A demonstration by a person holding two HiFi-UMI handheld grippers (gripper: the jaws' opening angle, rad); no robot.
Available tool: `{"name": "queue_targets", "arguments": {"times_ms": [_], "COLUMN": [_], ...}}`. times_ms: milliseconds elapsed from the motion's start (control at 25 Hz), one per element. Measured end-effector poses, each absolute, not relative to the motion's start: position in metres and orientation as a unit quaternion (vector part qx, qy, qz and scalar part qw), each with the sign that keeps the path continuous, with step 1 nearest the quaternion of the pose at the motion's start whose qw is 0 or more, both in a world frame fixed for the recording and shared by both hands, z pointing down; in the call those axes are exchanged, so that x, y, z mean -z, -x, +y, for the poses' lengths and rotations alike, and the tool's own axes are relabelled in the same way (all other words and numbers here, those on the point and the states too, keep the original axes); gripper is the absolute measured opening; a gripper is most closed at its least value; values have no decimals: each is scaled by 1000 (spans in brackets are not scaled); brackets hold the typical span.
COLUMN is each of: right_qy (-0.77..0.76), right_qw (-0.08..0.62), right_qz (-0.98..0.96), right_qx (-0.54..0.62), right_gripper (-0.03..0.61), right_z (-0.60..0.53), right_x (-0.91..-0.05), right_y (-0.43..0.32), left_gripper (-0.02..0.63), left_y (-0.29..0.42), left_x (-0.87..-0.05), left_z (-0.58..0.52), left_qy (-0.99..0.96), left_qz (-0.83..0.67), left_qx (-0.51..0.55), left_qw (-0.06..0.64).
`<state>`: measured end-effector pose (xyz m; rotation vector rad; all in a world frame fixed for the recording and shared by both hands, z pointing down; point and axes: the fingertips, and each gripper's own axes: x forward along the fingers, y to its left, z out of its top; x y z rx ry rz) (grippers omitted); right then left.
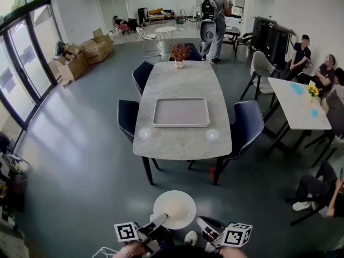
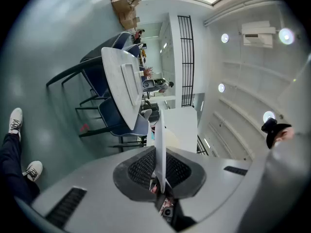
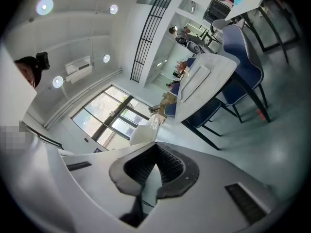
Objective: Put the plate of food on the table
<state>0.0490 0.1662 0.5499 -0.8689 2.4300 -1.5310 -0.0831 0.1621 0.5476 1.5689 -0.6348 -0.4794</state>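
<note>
plate: round, white, shallow (image 1: 174,207). Reads as glazed ceramic, so stiff, slick at the rim, and it would chip or break if dropped. I can't make out food on it from above; the surface looks plain and pale.
plate location: in the air, low and close to the person's body, over the grey floor (image 1: 80,171), well short of the table's near edge.
left gripper: (image 1: 159,220) on the plate's left rim. Its fingers (image 2: 141,169) are clamped on the rim, which shows edge-on between the pads in the left gripper view. It's a thin pinch with a very narrow gap.
right gripper: (image 1: 203,223) just beside the plate's lower right rim, fingers (image 3: 170,166) together at the tips. The plate shows right past the tips in the right gripper view. I can't tell if they nip the rim or only sit against it.
weight: probably light to moderate. A one-sided rim pinch leaves the far side hanging, so I'd expect it to droop and twist in the pads.
hold point: opposite rims, pads well over the lip, not just at the edge. Keep it level so nothing slides off.
table: marble top (image 1: 183,79), dark blue chairs (image 1: 248,123) round it, flower pot (image 1: 180,52) at the far end.
tray: grey, rectangular (image 1: 181,112), mid-table. Likely landing spots are the tray or the bare strip in front of it.
near edge: two small clear round pieces (image 1: 145,133) (image 1: 213,135) flank that strip. Set down between them, gently, since it's ceramic on stone.
</note>
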Motion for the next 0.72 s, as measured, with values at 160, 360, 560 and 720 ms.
{"name": "queue_targets", "arguments": {"times_ms": [160, 360, 560, 720], "right_qy": [292, 284, 289, 276], "right_qw": [70, 77, 86, 102], "right_qz": [789, 793, 792, 802], "right_qx": [536, 533, 531, 520], "right_gripper": [9, 9, 9, 9], "right_z": [172, 172, 169, 167], "right_x": [-546, -549, -546, -544], "right_y": [-45, -46, -51, -54], "left_gripper": [25, 25, 25, 25], "left_y": [85, 84, 81, 82], "left_x": [-548, -546, -547, -551], "left_z": [163, 162, 162, 161], "left_qy": [-685, -683, -685, -681], "left_qz": [-279, -279, -279, -285], "left_qx": [212, 214, 212, 212], "left_qw": [639, 641, 638, 640]}}
